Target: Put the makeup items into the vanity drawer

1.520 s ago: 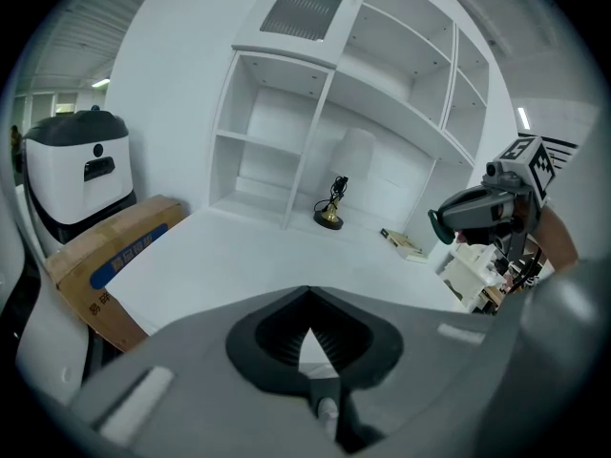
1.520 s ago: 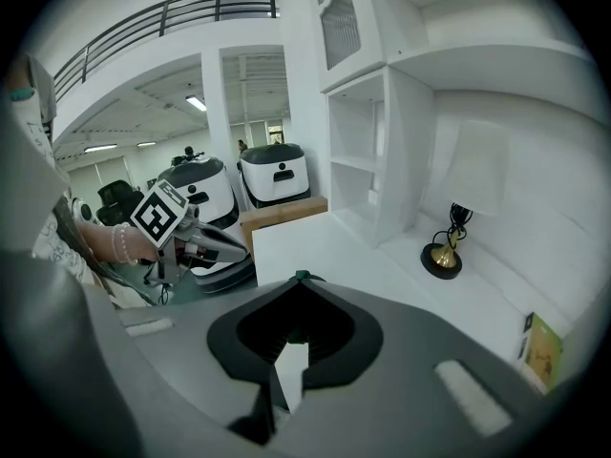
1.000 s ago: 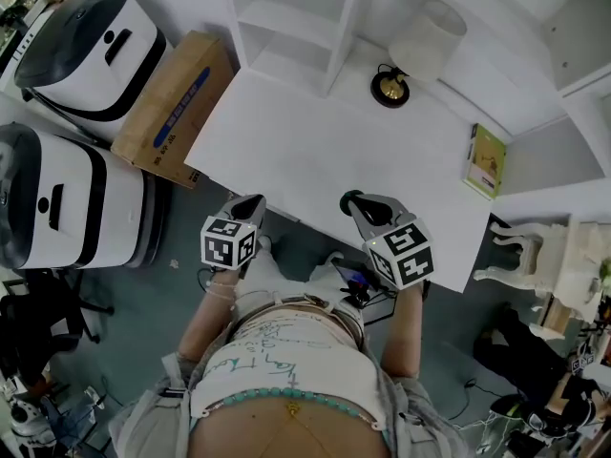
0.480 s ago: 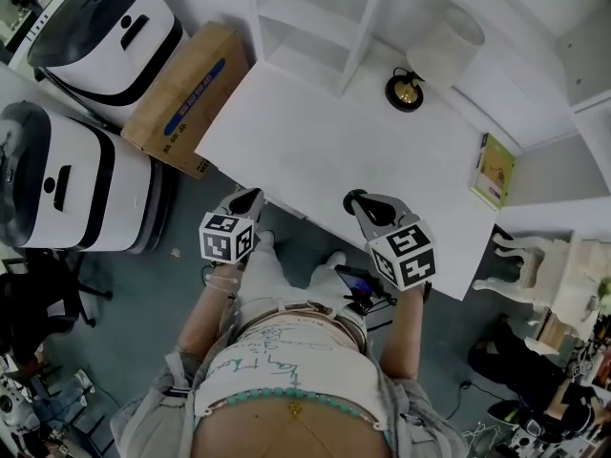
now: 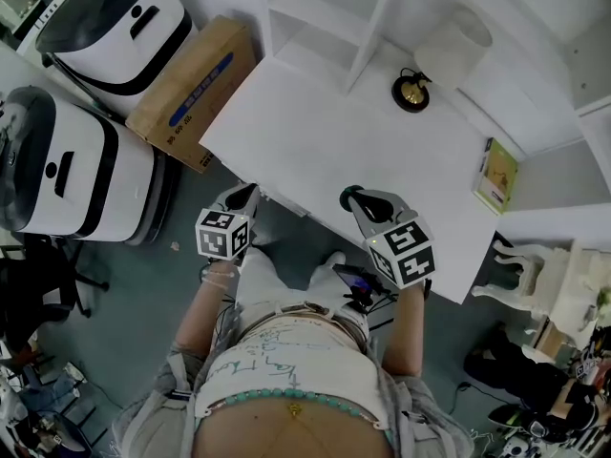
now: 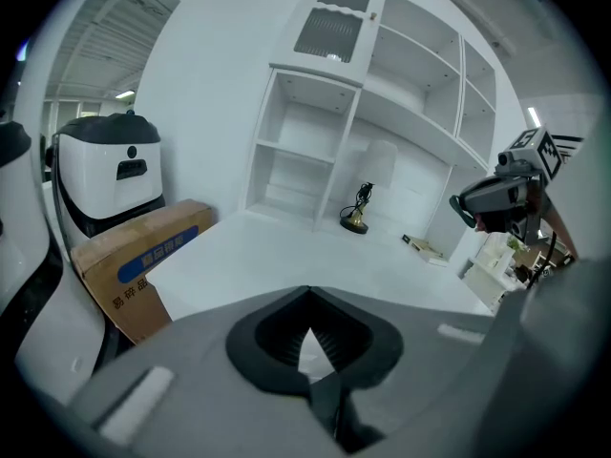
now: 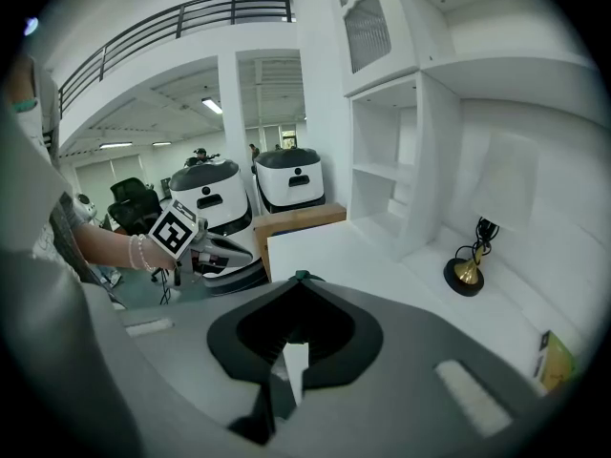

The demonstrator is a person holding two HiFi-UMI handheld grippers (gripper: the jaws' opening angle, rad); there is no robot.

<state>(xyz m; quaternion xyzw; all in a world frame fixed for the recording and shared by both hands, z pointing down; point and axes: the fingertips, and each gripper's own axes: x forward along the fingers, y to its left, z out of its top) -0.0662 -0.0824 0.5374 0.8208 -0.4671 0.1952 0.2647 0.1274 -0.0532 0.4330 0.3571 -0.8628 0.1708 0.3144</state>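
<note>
A person stands at the front edge of a white vanity top point(image 5: 325, 151), which fills the middle of the head view. The left gripper point(image 5: 246, 195) sits left of centre, just off the front edge, with its jaws closed together on nothing. The right gripper point(image 5: 355, 201) is right of centre, its tips over the same edge, and it too is closed and empty.

No makeup items show in any view. The only things on the top are a small lamp point(image 5: 410, 93) at the upper right and a flat greenish book or box point(image 5: 496, 175) at the right edge.

What could go wrong: the person stands very close, so a drawer pulled outward may bump the body. A closed gripper reaching under the edge could also knock the tabletop rather than catch a handle.

The drawer itself is hard to make out. Its front lies under the tabletop, and no handle can be seen. The person's torso covers the lower middle of the head view. The greenish item is too small to tell whether it is makeup.
</note>
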